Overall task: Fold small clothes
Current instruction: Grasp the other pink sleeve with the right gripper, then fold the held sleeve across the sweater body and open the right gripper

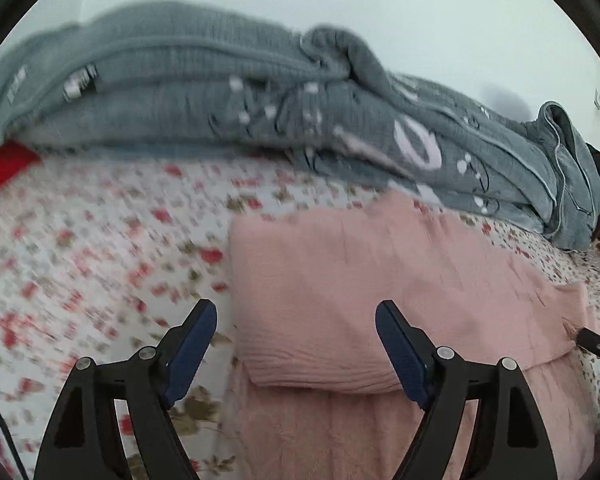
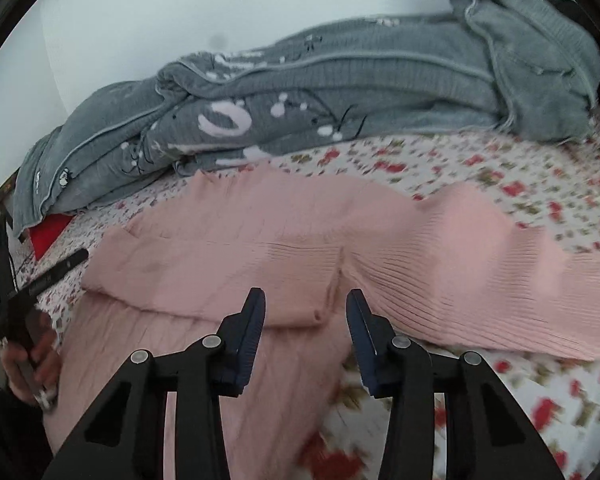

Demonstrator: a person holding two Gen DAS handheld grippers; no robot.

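A pink ribbed knit garment (image 1: 364,280) lies on the floral bedspread, with one part folded over its body. In the right wrist view the garment (image 2: 228,248) spreads wide and a sleeve (image 2: 480,264) runs to the right. My left gripper (image 1: 296,320) is open and empty, hovering over the garment's folded left edge. My right gripper (image 2: 306,308) is open and empty above the folded sleeve cuff (image 2: 320,312). The left gripper also shows at the left edge of the right wrist view (image 2: 40,280), held by a hand.
A rumpled grey blanket (image 1: 260,92) with white prints lies along the far side of the bed, against a pale wall. It also shows in the right wrist view (image 2: 340,92). A red item (image 1: 0,168) sits at the far left. The floral bedspread (image 1: 80,248) surrounds the garment.
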